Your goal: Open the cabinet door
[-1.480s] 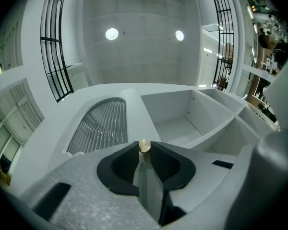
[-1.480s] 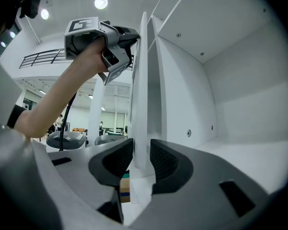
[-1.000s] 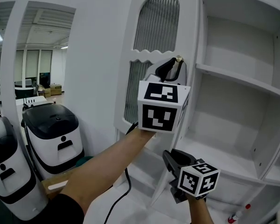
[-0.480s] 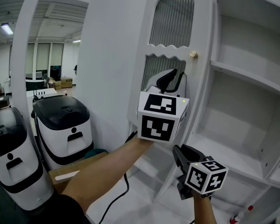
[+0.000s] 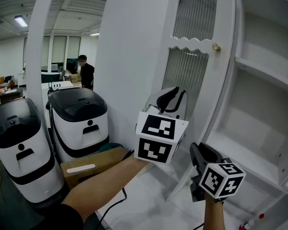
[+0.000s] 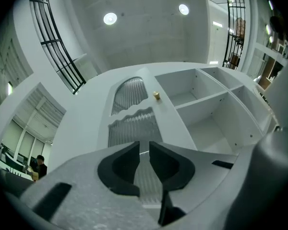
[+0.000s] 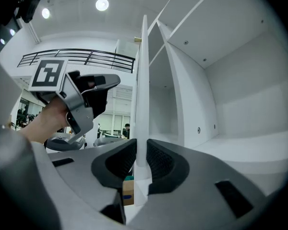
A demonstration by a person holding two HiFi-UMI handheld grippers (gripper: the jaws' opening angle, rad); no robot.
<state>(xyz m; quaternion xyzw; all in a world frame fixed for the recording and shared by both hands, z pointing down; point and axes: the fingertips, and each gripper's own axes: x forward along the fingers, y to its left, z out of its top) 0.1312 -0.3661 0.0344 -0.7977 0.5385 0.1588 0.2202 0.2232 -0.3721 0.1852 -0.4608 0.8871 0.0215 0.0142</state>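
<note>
Holding position at an open cabinet (image 5: pixel 266 87), contents as follows: door (image 5: pixel 186 83), white with two ribbed panels, swung well out from the bare shelves, so the task reads as largely done; knob (image 5: pixel 216 47), brass, high on the door's free side, untouched by either tool; right gripper (image 7: pixel 141 151), low down, jaws closed on the door's thin free edge, which runs up between them in the right gripper view; grip there judged deliberate, since the edge farthest from the hinge gives the easiest swing and the knob sits out of that arm's line; left gripper (image 6: pixel 144 150), raised in front of the lower ribbed panel, jaws a narrow slit apart with nothing in them, only the panel visible beyond; apart from the door, probably kept near to steady it or push if it drifts; off to the left, not part of the job, two black-topped white bins (image 5: pixel 79 123), a cardboard box (image 5: pixel 93 163) on the floor between them, and a person (image 5: pixel 86 74) far back in the room.
</note>
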